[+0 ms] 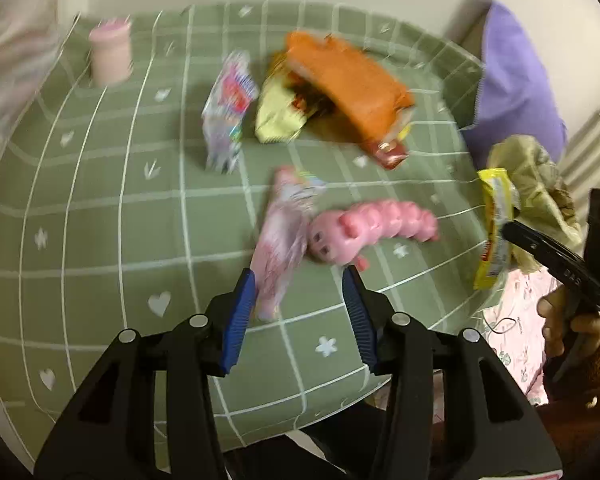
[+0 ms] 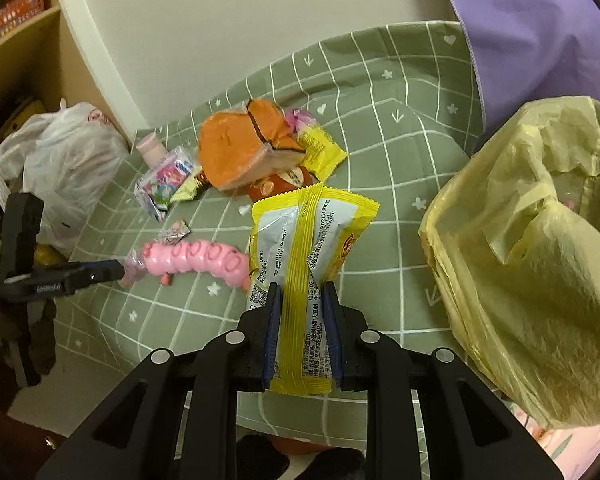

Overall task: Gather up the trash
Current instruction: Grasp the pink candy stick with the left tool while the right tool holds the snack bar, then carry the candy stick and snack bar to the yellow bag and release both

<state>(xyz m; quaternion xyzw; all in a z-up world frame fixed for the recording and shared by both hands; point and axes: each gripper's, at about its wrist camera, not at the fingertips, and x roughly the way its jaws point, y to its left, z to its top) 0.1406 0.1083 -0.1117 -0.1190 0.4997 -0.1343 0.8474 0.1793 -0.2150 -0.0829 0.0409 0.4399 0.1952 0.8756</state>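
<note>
Yellow snack wrapper point(image 2: 300, 264) pinched upright at lower centre of the right wrist view, right gripper point(image 2: 300, 300) fingers closed on its lower half. Best swung right over the yellow trash bag point(image 2: 540, 260) mouth before letting go. Left gripper point(image 1: 300, 288) fingers about half open, empty, beside the pink wrapper point(image 1: 280, 240) and pink caterpillar toy point(image 1: 380, 224) on the green checked cloth point(image 1: 100, 240).

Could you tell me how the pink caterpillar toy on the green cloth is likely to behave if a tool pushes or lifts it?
The pink caterpillar toy looks like hard plastic in rounded segments, so it would probably bend at the joints rather than lift stiffly. Its glossy curves may slip between pads. Small feet underneath suggest it would slide or skid, not roll, on the green cloth.
</note>
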